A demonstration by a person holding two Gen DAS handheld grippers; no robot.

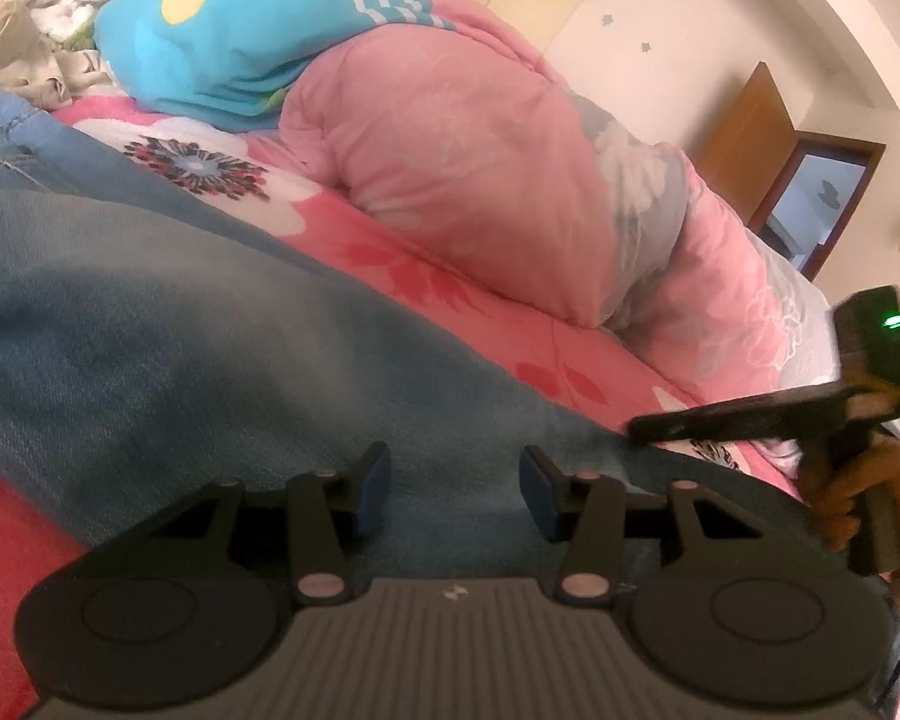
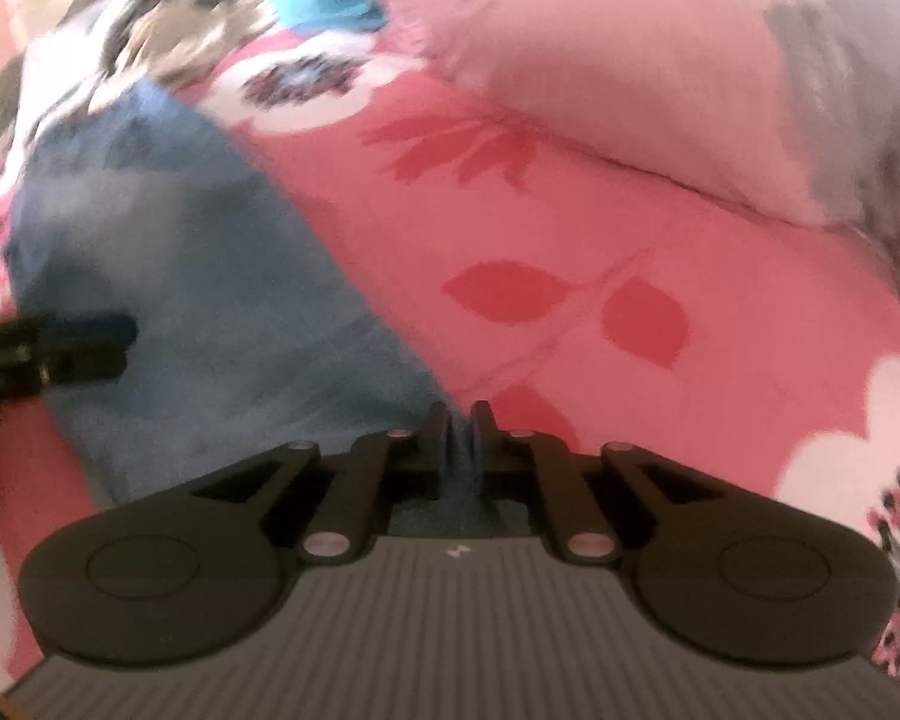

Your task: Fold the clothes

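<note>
- A pair of blue jeans (image 1: 168, 324) lies spread flat across the bed, on a pink floral bedsheet (image 1: 426, 252) with red leaves and big white flowers.
- The waistband end, with its seams and pocket, sits toward the far left of the left wrist view; the leg runs down toward both tools.
- The left gripper (image 1: 455, 489) hangs low over the denim with its jaws spread apart, blue pads facing each other across a gap. Cloth shows below and between them, but neither pad presses on it.
- The right gripper (image 2: 463, 429) has its jaws drawn close together on the edge of the jeans, right where the denim meets the pink sheet. A thin fold of blue fabric stands pinched between the pads (this view is blurred, so the finer detail is lost).
- From the left wrist view, the right gripper (image 1: 678, 423) comes in from the right side, its dark fingers lying on the hem edge, with a person's hand (image 1: 852, 498) wrapped round the handle and a small green light on the unit above.
- From the right wrist view, the left gripper (image 2: 84, 348) shows at the left edge, over the denim.
- Behind the jeans a bulky pink quilt (image 1: 480, 180) is heaped up, with a turquoise pillow (image 1: 234, 36) against it.
- A crumpled heap of pale clothes (image 1: 24, 42) lies at the far left corner.
</note>
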